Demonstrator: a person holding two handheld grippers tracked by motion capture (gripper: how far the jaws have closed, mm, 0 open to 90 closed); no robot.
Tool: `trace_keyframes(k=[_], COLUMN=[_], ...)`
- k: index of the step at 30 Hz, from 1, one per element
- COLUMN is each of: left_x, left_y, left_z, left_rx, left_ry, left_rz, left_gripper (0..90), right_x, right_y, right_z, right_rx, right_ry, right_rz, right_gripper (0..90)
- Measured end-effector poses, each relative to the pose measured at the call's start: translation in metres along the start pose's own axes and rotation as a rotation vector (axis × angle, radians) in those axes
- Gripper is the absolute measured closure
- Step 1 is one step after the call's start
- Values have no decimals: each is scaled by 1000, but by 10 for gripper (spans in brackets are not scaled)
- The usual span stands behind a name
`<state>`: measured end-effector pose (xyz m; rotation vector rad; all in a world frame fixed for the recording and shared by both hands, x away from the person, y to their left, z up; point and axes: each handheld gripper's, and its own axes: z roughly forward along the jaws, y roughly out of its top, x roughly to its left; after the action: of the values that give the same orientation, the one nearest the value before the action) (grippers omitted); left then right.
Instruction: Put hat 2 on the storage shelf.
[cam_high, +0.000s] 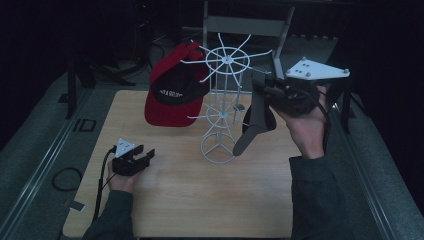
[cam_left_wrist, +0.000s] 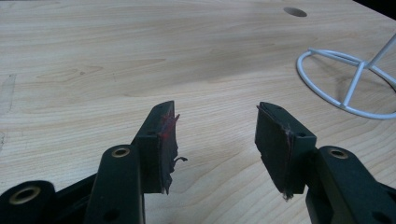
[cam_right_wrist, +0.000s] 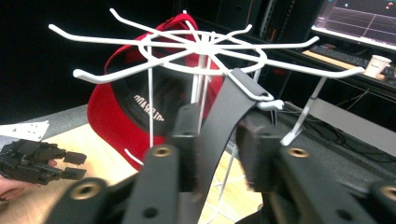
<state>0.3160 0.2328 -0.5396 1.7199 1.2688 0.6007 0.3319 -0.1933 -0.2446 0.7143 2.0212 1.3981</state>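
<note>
High view: my right claw (cam_high: 257, 92) is raised beside the white wire rack (cam_high: 222, 107), level with its upper ring of hooks, at the dark cap (cam_high: 255, 122). That cap hangs from a hook on the rack's right side, its brim pointing down toward the tabletop (cam_high: 200, 200). A red cap (cam_high: 172, 90) hangs on the rack's left side, well apart from the dark one.

Right claw view: the dark cap's strap (cam_right_wrist: 224, 116) runs up between my two jaws and loops over a hook tip. The jaws stand parted, a clear gap on the right side of the strap; whether the left jaw touches it I cannot tell. My left claw (cam_right_wrist: 70, 165) shows at lower left, low over the tabletop.

Left claw view: my left claw (cam_left_wrist: 215, 135) is wide apart with nothing between its jaws, its worn pads (cam_left_wrist: 273, 140) just above the bare wood. The rack's ring base (cam_left_wrist: 348, 81) stands at right, near but apart.
</note>
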Motion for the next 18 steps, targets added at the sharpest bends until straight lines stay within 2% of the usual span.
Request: trace_keyframes(k=[1,5,6,7,8,11,12,14,16,18], left_x=[0,0,0,0,0,0,0,0,0,0], left_y=[0,0,0,0,0,0,0,0,0,0], left_z=[0,0,0,0,1,0,1,0,0,1], left_rx=[0,1,2,2,1,3,3,3,5,4], left_ry=[0,0,0,0,0,0,0,-1,0,0], left_rz=[0,-1,-1,-1,-2,-2,-1,-1,0,-1], left_gripper=[488,488,488,488,488,488,488,488,488,487], right_x=[-1,-5,-6,-6,-6,-6,-6,-5,-5,-5], right_y=[-2,-9,-11,-11,-13,-13,-15,-17,-20,-21], right_z=[-1,-1,-1,-1,-4,-6,-8,-8,-8,-7], right_rx=[-7,-5,-2,-2,-20,-25,-18,-4,12,22], right_ry=[0,7,2,2,-21,-26,-35,-51,-61,-65], right_rz=[4,34,38,38,38,44,44,39,38,36], right_gripper=[612,494,449,449,382,327,267,208,159,153])
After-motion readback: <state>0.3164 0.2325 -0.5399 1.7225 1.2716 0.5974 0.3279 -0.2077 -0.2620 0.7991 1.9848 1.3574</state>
